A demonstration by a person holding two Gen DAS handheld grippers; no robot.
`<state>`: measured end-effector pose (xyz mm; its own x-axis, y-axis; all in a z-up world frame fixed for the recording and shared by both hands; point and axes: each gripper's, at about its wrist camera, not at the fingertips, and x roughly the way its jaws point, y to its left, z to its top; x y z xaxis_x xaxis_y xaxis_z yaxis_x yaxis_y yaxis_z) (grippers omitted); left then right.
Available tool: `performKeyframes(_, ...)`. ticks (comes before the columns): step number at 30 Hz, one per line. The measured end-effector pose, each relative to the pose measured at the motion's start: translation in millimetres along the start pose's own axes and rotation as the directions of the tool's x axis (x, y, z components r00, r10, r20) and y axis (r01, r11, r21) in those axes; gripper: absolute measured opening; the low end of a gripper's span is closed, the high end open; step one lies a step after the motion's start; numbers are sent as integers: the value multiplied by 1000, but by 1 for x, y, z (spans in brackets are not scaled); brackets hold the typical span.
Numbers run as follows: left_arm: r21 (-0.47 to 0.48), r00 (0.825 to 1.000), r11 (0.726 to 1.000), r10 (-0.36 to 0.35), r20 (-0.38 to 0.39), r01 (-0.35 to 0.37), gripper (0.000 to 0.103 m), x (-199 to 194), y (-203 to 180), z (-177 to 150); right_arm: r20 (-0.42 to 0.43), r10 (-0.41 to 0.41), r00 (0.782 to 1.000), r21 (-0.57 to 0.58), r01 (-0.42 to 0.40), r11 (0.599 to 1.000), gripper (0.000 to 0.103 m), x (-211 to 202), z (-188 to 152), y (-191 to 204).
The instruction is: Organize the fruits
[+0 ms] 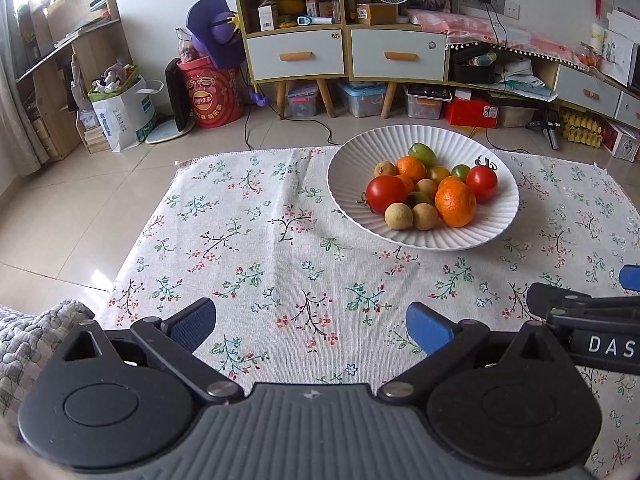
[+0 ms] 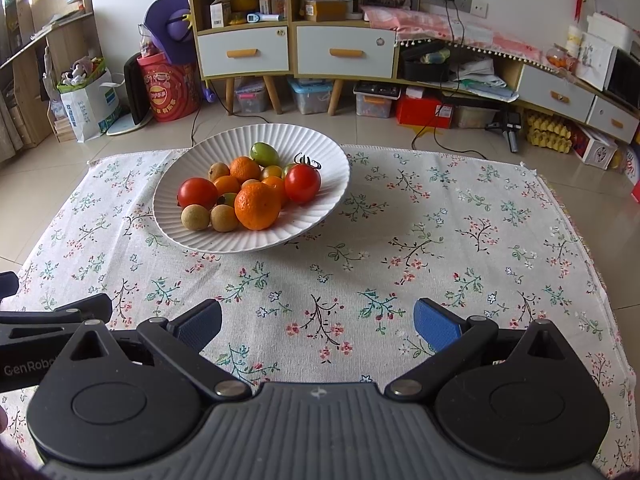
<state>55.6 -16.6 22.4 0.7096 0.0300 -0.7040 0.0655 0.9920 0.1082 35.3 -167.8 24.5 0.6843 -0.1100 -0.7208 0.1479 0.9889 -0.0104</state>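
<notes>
Left gripper (image 1: 311, 326): nearest the lens, jaws spread wide, nothing between them, over bare cloth. Right gripper (image 2: 318, 326): likewise wide apart and empty, alongside the left.

Tablecloth (image 2: 440, 240): floral print, spread flat beneath both grippers.

Plate (image 2: 224, 236): white, ribbed, shallow; stands on the cloth beyond the grippers, toward the far edge. Contents, heaped in its middle:
- large orange (image 2: 257, 205), at the near side;
- two tan round fruits (image 2: 195, 217), touching, just left of it;
- red tomato (image 2: 197, 193) at left, its stalk end low and to the left;
- second red tomato (image 2: 302, 183) at right, stalk uppermost;
- smaller oranges (image 2: 245, 169) behind;
- green oval tomato (image 2: 264, 154) at the back, long axis running from near right to far left.

Cabinet (image 2: 344, 56): white drawers, behind, across the floor.
</notes>
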Motion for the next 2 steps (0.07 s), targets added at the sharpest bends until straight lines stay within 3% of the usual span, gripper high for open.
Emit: performKeyframes(2,3,1000,1000,-1,0,1,97,0,-1,0,1,-1,1000,-2,1,1000,102,0,0,0)
